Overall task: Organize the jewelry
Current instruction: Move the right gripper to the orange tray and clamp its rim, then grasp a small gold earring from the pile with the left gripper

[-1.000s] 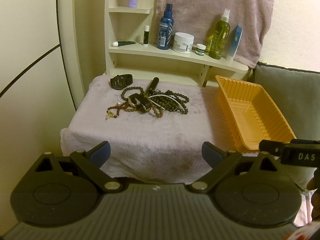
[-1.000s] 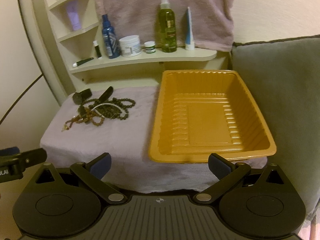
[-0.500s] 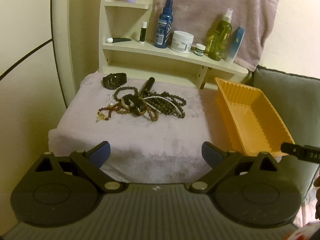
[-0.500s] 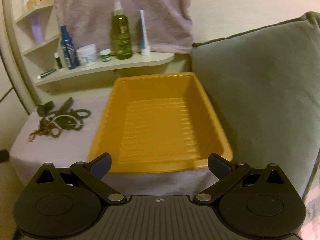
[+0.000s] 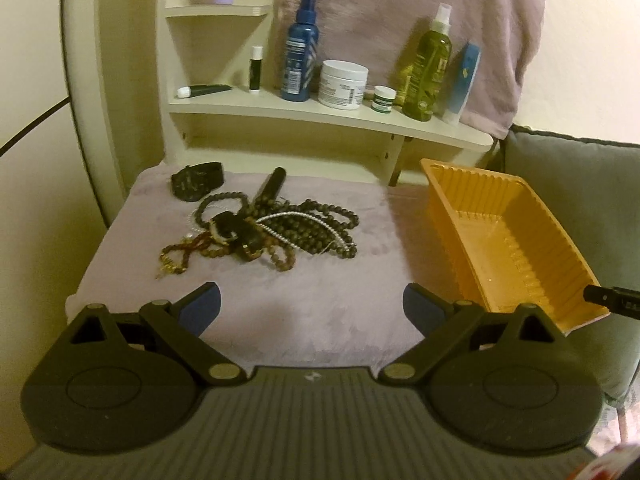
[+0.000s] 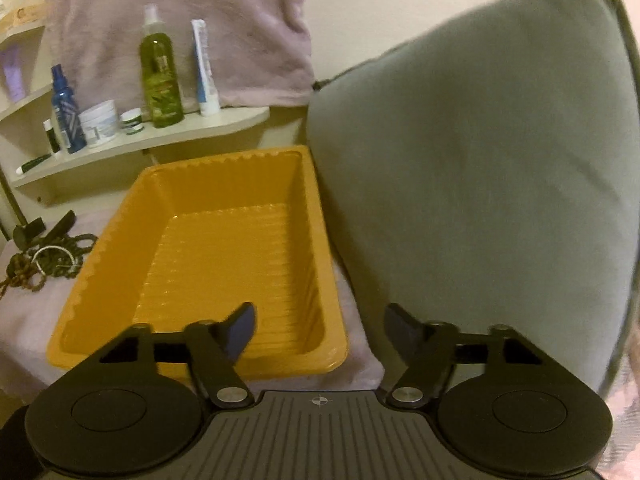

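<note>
- Jewelry [image 5: 260, 232]: tangled heap of bead strands and a watch on the towel-covered table [image 5: 328, 304], left of the tray [image 5: 500, 236].
- Tray: orange, nothing inside, beside a grey cushion [image 6: 480, 168].
- Left claw [image 5: 312, 308]: spread wide, holding nothing, near the table's front edge.
- Right claw [image 6: 320, 326]: partly open, holding nothing, at the tray's near right corner.

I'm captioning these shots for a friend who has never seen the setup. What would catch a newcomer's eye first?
The bright orange tray, empty, sits on the cloth-covered table's right side beside a big grey cushion. Left of it lies a tangled heap of beaded jewelry on the pale cloth. Behind, a shelf carries bottles and jars.
</note>
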